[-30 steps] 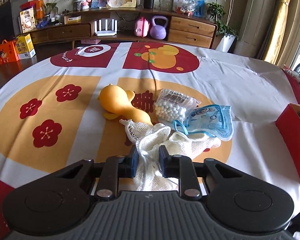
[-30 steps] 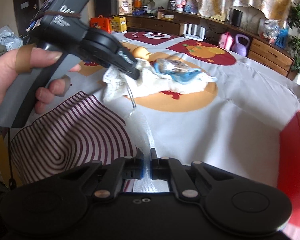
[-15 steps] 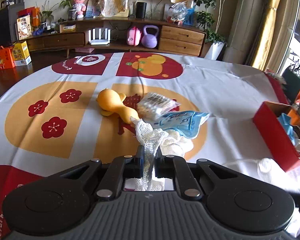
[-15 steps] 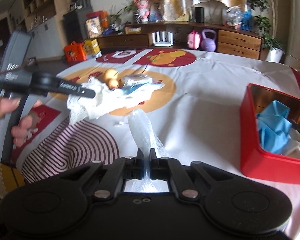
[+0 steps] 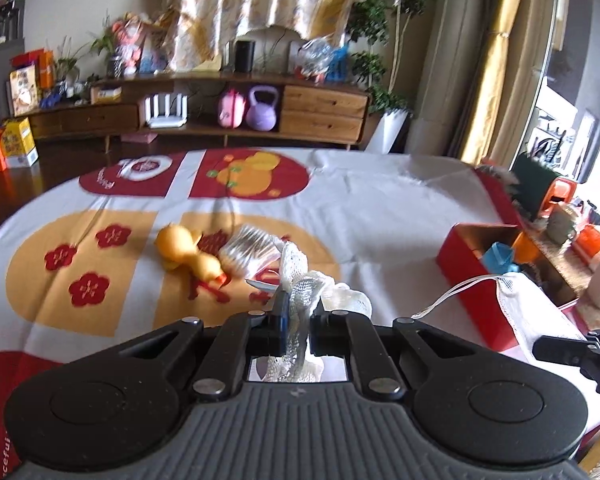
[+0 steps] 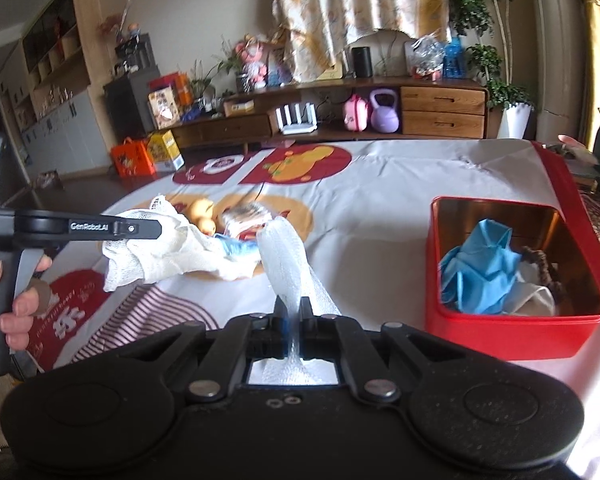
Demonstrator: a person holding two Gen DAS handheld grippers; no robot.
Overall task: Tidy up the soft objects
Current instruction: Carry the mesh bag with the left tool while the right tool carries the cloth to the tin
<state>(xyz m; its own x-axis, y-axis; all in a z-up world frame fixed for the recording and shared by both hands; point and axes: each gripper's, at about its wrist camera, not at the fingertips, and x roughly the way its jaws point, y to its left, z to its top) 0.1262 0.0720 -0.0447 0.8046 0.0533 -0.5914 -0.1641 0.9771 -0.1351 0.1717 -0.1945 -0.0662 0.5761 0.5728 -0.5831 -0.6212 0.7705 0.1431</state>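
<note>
My left gripper (image 5: 296, 320) is shut on a cream mesh bag (image 5: 312, 292) and holds it above the table; it also shows in the right wrist view (image 6: 160, 256), hanging from the left gripper (image 6: 156, 229). My right gripper (image 6: 294, 312) is shut on a white mesh cloth (image 6: 288, 264), whose far end with a drawstring shows in the left wrist view (image 5: 528, 300). A red tin (image 6: 512, 328) with a blue mask (image 6: 480, 268) inside stands at the right. An orange duck toy (image 5: 184, 252) and a bag of white balls (image 5: 248, 252) lie on the tablecloth.
The table wears a white cloth with red and yellow prints (image 5: 380, 208). A blue mask packet (image 6: 236, 246) lies beneath the hanging bag. A wooden sideboard (image 5: 320, 112) with clutter stands behind. Items sit beyond the table's right edge (image 5: 560, 220).
Both grippers have lifted and swung right with their mesh cloths. The red tin has come closer and is now in full view at the right.
</note>
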